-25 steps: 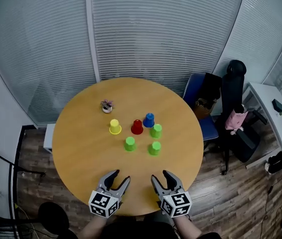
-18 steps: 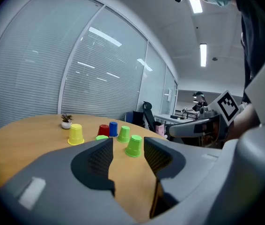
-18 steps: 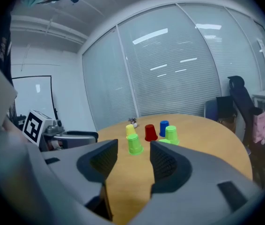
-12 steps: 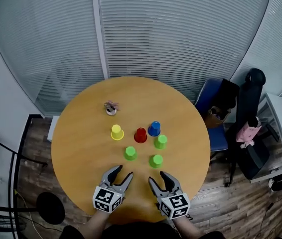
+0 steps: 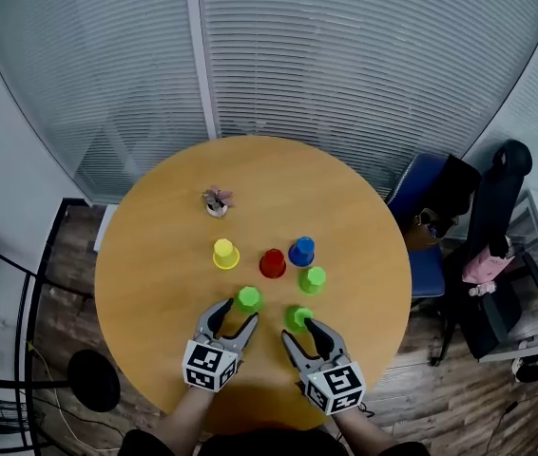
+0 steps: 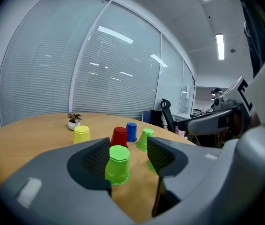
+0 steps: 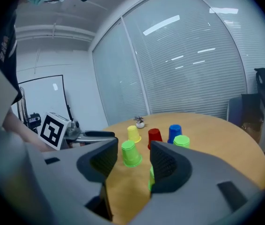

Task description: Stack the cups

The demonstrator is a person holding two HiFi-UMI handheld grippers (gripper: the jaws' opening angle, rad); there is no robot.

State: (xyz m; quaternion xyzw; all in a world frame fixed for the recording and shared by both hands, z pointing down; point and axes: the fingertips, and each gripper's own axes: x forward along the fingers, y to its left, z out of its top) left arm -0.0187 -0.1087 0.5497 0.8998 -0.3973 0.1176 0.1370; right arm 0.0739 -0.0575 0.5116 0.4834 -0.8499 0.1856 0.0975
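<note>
while the left gripper (image 5: 234,315) has just been opening its jaws, the near-left green cup (image 5: 248,298) stands upside down on the round table (image 5: 155,255), straight ahead between the tips and untouched. the right gripper (image 5: 302,332), also open, is just behind the other near green cup (image 5: 298,315).

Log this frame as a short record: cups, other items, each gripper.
Cups: upside down, unstacked: yellow cup, red cup, blue cup, far green cup, near-left green cup, near-right green cup
Other: potted plant, round table
Left gripper: open, jaws just opened wider, near-left green cup at their mouth, not gripped
Right gripper: open, empty, beside near-right green cup
</note>
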